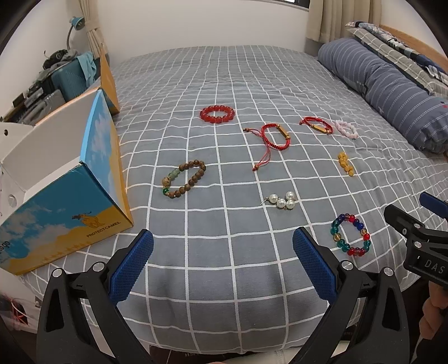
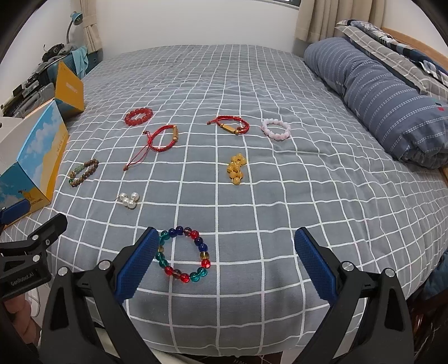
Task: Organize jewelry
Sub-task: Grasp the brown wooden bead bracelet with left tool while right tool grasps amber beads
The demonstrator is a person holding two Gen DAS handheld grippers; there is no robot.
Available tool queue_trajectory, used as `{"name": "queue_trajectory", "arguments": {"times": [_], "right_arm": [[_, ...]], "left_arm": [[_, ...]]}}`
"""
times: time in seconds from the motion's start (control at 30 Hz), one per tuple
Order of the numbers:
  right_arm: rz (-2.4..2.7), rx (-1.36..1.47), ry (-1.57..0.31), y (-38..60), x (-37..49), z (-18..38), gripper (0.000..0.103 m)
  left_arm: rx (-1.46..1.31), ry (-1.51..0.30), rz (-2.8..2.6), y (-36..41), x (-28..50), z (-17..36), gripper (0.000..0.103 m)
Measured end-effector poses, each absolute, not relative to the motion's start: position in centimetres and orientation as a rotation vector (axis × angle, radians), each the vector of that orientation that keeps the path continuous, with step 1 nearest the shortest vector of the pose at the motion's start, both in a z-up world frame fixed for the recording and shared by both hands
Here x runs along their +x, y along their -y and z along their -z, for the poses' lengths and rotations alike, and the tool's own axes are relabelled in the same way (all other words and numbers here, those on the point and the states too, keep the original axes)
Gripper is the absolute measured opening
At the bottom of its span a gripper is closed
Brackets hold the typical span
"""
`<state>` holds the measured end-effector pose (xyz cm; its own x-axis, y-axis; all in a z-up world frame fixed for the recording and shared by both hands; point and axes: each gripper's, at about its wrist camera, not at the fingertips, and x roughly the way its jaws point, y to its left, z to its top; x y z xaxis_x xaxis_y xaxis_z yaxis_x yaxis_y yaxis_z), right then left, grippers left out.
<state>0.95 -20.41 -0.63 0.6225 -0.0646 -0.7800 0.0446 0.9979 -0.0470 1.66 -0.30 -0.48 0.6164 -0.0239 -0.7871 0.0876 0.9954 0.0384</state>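
Several pieces of jewelry lie spread on a grey checked bedsheet (image 1: pixel 224 84). A multicoloured bead bracelet (image 2: pixel 183 254) lies nearest, just right of my right gripper's left finger. Beyond it are pearl earrings (image 1: pixel 281 200), a brown wooden bead bracelet (image 1: pixel 183 179), a red bead bracelet (image 1: pixel 217 114), two red cord bracelets (image 1: pixel 275 137) (image 2: pixel 231 125), a pink bead bracelet (image 2: pixel 276 129) and a yellow bead bracelet (image 2: pixel 236 168). An open blue and yellow box (image 1: pixel 70 190) stands at the left. My left gripper (image 1: pixel 222 260) and right gripper (image 2: pixel 225 259) are both open and hold nothing.
A rolled blue striped quilt (image 2: pixel 386 95) and pillows lie along the right side of the bed. Suitcases, a lamp (image 1: pixel 75 23) and clutter stand beyond the box at the left. The bed's near edge runs just under both grippers. A hand (image 1: pixel 434 316) grips the right tool.
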Motion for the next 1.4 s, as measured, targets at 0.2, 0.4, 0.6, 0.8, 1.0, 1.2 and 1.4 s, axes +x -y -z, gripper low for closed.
{"name": "queue_trajectory", "arguments": {"times": [0.2, 0.4, 0.6, 0.8, 1.0, 1.2, 1.4], "right_arm": [[0.064, -0.024, -0.897, 20.3, 0.8, 0.6, 0.093], [0.063, -0.022, -0.887, 20.3, 1.1, -0.1, 0.093], [0.071, -0.057, -0.827, 20.3, 2.4, -2.1, 0.093], [0.044, -0.093, -0.832, 20.7, 6.1, -2.5, 0.093], [0.022, -0.044, -0.921, 21.8, 11.1, 0.3, 0.093], [0.054, -0.02, -0.994, 22.7, 14.3, 3.3, 0.093], [0.051, 0.014, -1.042, 23.5, 15.6, 5.3, 0.093]], "left_arm": [[0.065, -0.909, 0.07, 0.2, 1.7, 0.6, 0.097], [0.055, -0.902, 0.074, 0.0, 2.0, 0.2, 0.097], [0.067, -0.911, 0.081, 0.2, 3.9, 0.1, 0.097], [0.065, -0.928, 0.1, 0.6, 7.3, 0.6, 0.097], [0.052, -0.98, 0.079, -0.3, 11.4, 2.3, 0.097], [0.005, -1.045, 0.076, -1.6, 14.6, 4.9, 0.097], [0.002, -1.052, 0.049, -2.7, 15.8, 6.4, 0.097]]}}
